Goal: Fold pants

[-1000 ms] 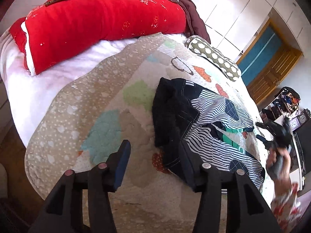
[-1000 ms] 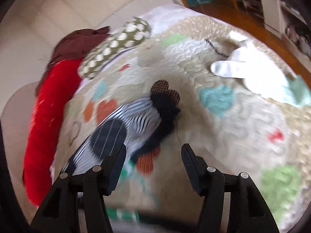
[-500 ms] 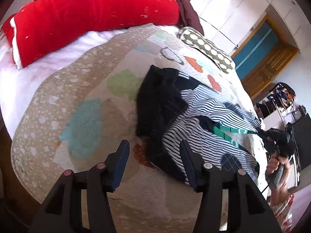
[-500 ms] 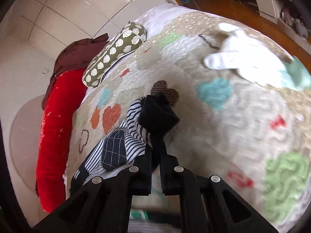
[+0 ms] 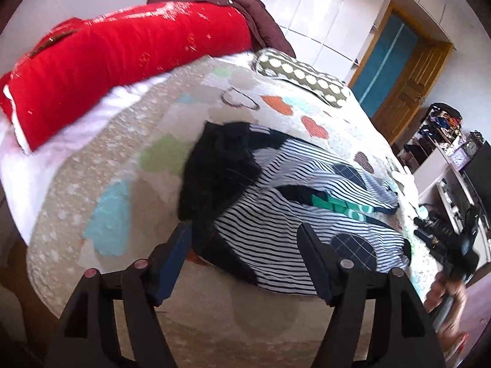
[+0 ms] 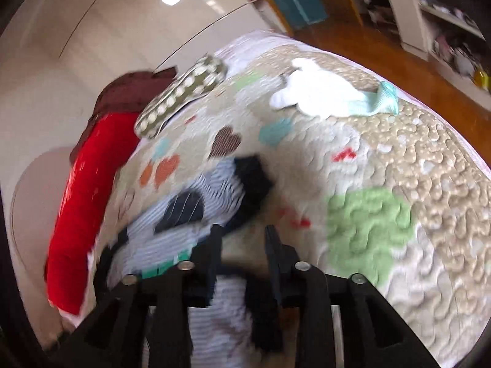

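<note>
The pants [image 5: 276, 214], black-and-white striped with dark patches and a black waistband, lie spread on the quilted bedspread [image 5: 122, 153]. My left gripper [image 5: 245, 245] hovers over the waist end with its jaws opening wide; the pads press on nothing. In the right wrist view the pants [image 6: 196, 202] are blurred, and a black cuff [image 6: 251, 178] rests on the quilt just beyond my right gripper [image 6: 242, 239]. Its jaws are opening and grip nothing, with striped cloth running under them. The right gripper [image 5: 445, 239] also shows at the far right, in a hand [image 5: 445, 288].
A red bolster [image 5: 122, 55] and a brown garment [image 5: 260, 21] lie at the head of the bed, next to a dotted pillow [image 5: 300, 73]. A white garment with a mint cloth [image 6: 322, 95] sits near the far edge. Wooden floor [image 6: 383, 52], a door [image 5: 408, 73] and shelves [image 5: 438, 135] surround the bed.
The right gripper shut on the black cuff half a second ago, then parted; the cuff now lies on the quilt. The left jaws spread wider and moved over the waistband.
</note>
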### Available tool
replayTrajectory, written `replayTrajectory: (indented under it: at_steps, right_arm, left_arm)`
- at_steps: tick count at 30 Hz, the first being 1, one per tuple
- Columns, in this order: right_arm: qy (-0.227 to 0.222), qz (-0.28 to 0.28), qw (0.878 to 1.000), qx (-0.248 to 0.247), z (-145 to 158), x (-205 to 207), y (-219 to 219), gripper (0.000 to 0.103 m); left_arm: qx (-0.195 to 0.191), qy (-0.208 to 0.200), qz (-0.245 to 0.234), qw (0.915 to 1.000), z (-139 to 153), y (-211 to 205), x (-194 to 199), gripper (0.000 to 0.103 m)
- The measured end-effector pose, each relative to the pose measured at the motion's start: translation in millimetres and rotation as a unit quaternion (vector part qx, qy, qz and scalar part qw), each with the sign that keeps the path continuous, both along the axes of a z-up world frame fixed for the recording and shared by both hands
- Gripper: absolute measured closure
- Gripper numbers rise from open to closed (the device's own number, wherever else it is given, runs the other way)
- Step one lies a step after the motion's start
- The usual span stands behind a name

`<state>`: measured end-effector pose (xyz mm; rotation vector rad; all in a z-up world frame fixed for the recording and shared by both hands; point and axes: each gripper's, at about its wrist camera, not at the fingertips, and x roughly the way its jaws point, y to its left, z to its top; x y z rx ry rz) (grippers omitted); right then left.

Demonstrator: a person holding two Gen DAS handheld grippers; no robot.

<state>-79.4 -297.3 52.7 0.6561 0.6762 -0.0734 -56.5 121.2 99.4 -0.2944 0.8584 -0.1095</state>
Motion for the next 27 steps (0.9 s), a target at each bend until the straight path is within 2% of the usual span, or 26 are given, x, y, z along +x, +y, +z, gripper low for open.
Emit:
replayTrajectory:
  at_steps: [1, 3, 4, 6, 7, 8, 9, 10, 17, 18, 20, 21, 22, 27]
  right_arm:
    - [0.011, -0.003, 1.0, -0.023, -2, -4, 7, 0.048]
    - [0.025, -0.015, 0.998, -0.062, -10, -13, 16, 0.035]
    - [0.036, -0.021, 0.996, -0.074, -17, -16, 19, 0.032]
    - [0.047, -0.012, 0.997, -0.055, -31, -18, 20, 0.032]
    - [0.044, 0.011, 0.999, -0.029, -39, -19, 22, 0.039]
    - [0.037, 0.033, 0.999, -0.016, -43, -18, 25, 0.053]
    - [0.033, 0.048, 0.998, -0.009, -44, -19, 26, 0.094]
    - [0.035, 0.054, 0.998, -0.004, -45, -19, 26, 0.092]
    - [0.053, -0.011, 0.998, -0.029, -47, -28, -4, 0.093]
    - [0.05, -0.011, 0.998, -0.026, -46, -29, -5, 0.09]
    - [0.033, -0.007, 0.999, -0.017, -44, -33, -6, 0.072]
    - [0.021, -0.007, 1.0, -0.008, -43, -39, -8, 0.049]
    - [0.009, -0.011, 1.0, 0.004, -42, -44, -11, 0.037]
    - [-0.001, -0.039, 0.998, 0.043, -45, -59, -31, 0.037]
  left_arm:
    - [-0.001, 0.004, -0.006, 1.0, -1, -5, 0, 0.032]
    - [0.003, 0.008, -0.017, 0.9998, -2, -14, 0, 0.033]
    - [0.008, 0.008, -0.022, 0.9997, -2, -18, 0, 0.033]
    - [0.015, 0.008, -0.025, 0.9995, -2, -24, 0, 0.032]
    - [0.017, 0.008, -0.026, 0.9995, -1, -26, 1, 0.032]
    - [0.018, 0.008, -0.027, 0.9995, 0, -27, 1, 0.032]
    - [0.019, 0.009, -0.026, 0.9994, 0, -29, 2, 0.032]
    - [0.02, 0.01, -0.027, 0.9994, 1, -30, 2, 0.032]
    - [0.038, 0.006, -0.043, 0.9983, 6, -49, 9, 0.032]
    - [0.041, 0.007, -0.048, 0.998, 6, -54, 11, 0.032]
    - [0.044, 0.011, -0.056, 0.9974, 5, -62, 15, 0.032]
    - [0.043, 0.014, -0.061, 0.9972, 3, -67, 17, 0.032]
    - [0.042, 0.017, -0.065, 0.9968, 1, -71, 19, 0.033]
    - [0.06, 0.029, -0.084, 0.9942, -7, -94, 20, 0.032]
